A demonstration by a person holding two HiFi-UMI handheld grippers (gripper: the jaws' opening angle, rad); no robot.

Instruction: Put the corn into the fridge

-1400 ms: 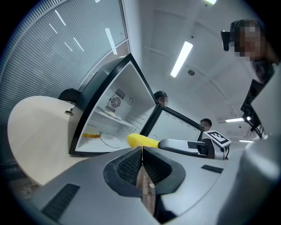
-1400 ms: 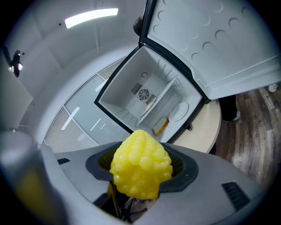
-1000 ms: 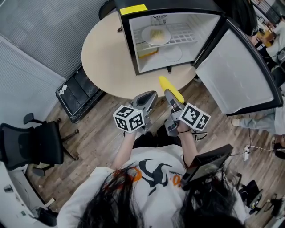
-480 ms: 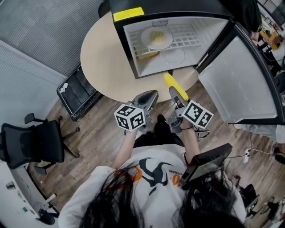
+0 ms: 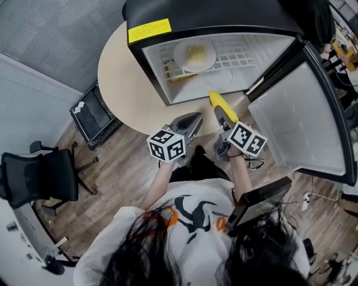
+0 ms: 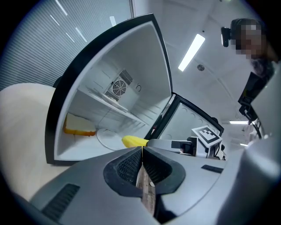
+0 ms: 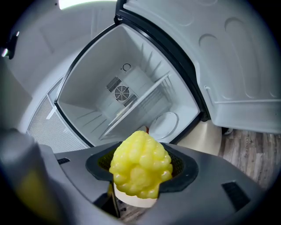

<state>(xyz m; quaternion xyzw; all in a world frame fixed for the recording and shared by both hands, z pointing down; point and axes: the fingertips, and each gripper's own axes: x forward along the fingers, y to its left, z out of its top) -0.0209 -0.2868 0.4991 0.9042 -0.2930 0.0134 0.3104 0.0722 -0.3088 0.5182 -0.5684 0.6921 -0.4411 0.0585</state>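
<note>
A round beige table point(image 5: 120, 78) carries one black mini fridge point(image 5: 224, 14), door open, close to its near edge.

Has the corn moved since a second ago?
Yes. The corn has advanced toward the fridge; its tip now reaches the lower front edge, closing the earlier gap.

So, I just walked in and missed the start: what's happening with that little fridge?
A person holds a gripper in each hand, facing an open fridge on a round table. The right gripper has its jaws shut on a yellow corn cob, whose tip is about at the fridge's front edge, not yet set down inside. The left gripper is shut and empty, held beside it.
</note>
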